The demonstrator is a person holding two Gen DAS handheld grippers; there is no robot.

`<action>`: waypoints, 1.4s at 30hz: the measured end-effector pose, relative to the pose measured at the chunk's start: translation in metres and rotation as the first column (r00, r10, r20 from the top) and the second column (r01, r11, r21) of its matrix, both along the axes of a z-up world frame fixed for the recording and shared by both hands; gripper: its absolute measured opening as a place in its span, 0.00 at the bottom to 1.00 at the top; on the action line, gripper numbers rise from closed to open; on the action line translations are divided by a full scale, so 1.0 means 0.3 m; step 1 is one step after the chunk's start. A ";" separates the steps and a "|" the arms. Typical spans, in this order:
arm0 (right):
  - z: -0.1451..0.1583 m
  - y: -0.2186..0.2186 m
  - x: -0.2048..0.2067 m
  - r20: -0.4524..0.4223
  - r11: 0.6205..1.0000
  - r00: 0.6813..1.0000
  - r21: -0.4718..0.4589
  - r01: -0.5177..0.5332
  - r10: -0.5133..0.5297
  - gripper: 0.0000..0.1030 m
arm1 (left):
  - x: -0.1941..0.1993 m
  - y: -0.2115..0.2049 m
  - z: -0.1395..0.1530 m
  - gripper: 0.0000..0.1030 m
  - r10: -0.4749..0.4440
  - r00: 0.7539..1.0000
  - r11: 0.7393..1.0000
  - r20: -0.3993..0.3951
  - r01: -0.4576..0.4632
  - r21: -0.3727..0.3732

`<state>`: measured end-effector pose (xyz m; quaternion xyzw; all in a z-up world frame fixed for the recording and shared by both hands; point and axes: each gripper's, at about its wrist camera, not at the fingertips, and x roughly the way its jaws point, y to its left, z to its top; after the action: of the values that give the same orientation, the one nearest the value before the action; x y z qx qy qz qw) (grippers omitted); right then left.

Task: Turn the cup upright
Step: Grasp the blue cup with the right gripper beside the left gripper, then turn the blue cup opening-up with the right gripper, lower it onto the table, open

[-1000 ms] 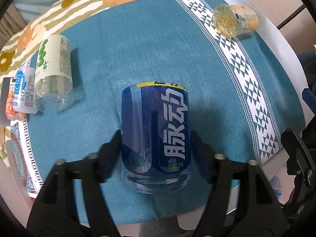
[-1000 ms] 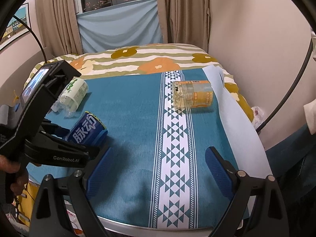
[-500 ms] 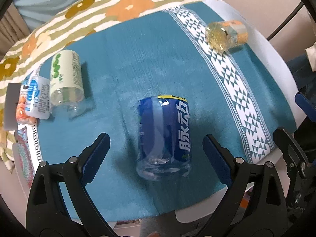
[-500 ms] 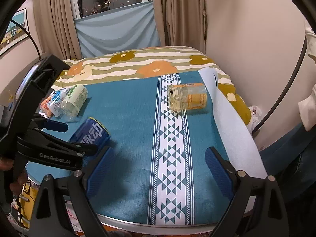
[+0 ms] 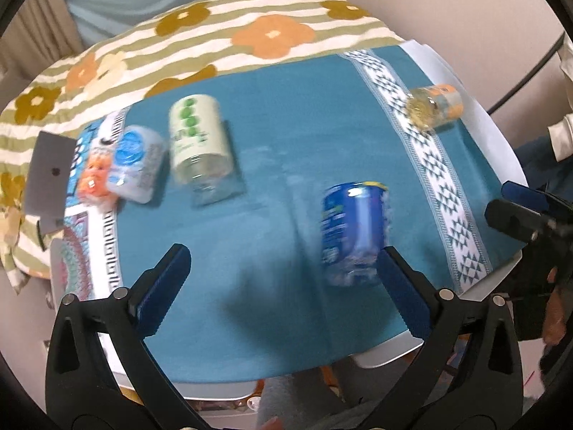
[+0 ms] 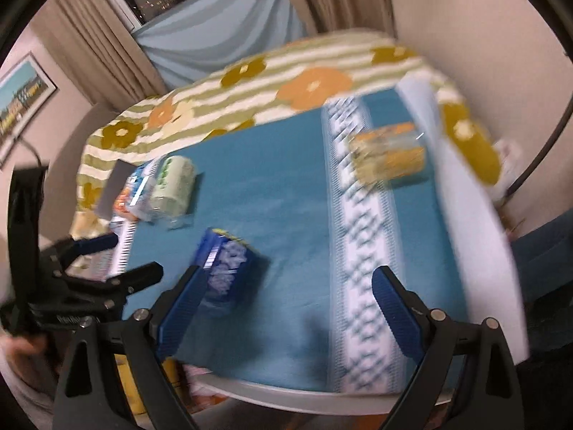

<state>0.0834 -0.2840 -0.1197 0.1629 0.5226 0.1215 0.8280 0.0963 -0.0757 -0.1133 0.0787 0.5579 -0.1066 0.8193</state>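
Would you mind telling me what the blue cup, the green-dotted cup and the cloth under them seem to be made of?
The blue cup looks like thin clear plastic under a glossy printed wrap: its unwrapped end is see-through. The green-dotted cup seems the same, with a pale wrap and a transparent end. The teal cloth looks like matte woven fabric, probably cotton or similar, with a patterned white band; blur hides the weave.

Floral bedspread (image 5: pixel 250 32); curtains (image 6: pixel 89 46); framed picture (image 6: pixel 21 96)

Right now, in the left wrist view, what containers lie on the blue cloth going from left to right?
Small blue-and-white bottle → pale green cup → dark blue cup → orange cup. The first two nearly touch; the orange cup lies farthest back, at the patterned white stripe.
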 end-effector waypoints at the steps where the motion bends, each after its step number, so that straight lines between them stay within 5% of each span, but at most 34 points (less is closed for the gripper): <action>1: -0.005 0.012 0.022 -0.037 0.999 0.999 0.040 -0.010 0.011 0.90 | -0.003 0.022 0.003 1.00 0.010 1.000 1.000 0.005 -0.010 0.001; 9: -0.072 0.137 0.189 -0.283 0.975 0.959 0.219 0.034 0.030 0.90 | -0.019 0.184 -0.004 1.00 0.081 0.997 0.997 0.016 -0.081 -0.001; 16: -0.168 0.239 0.268 -0.442 0.978 0.897 0.192 0.084 0.010 0.89 | -0.025 0.313 -0.037 1.00 0.118 0.993 0.992 -0.009 -0.118 -0.034; 26: -0.264 0.266 0.314 -0.547 0.981 0.835 0.124 0.147 -0.056 0.74 | 0.003 0.374 -0.145 1.00 0.085 0.994 0.995 -0.065 -0.088 -0.048; 37: -0.292 0.277 0.330 -0.569 0.984 0.819 0.096 0.151 -0.071 0.67 | 0.018 0.401 -0.178 1.00 0.079 0.993 0.994 -0.084 -0.085 -0.070; 42: -0.297 0.285 0.338 -0.572 0.985 0.818 0.096 0.142 -0.063 0.54 | 0.024 0.406 -0.177 1.00 0.078 0.994 0.994 -0.079 -0.083 -0.068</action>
<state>0.1850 -0.1985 -0.2089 0.2747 0.7261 0.0576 0.6277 0.1036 0.0462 -0.1665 0.0226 0.5871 -0.0962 0.8034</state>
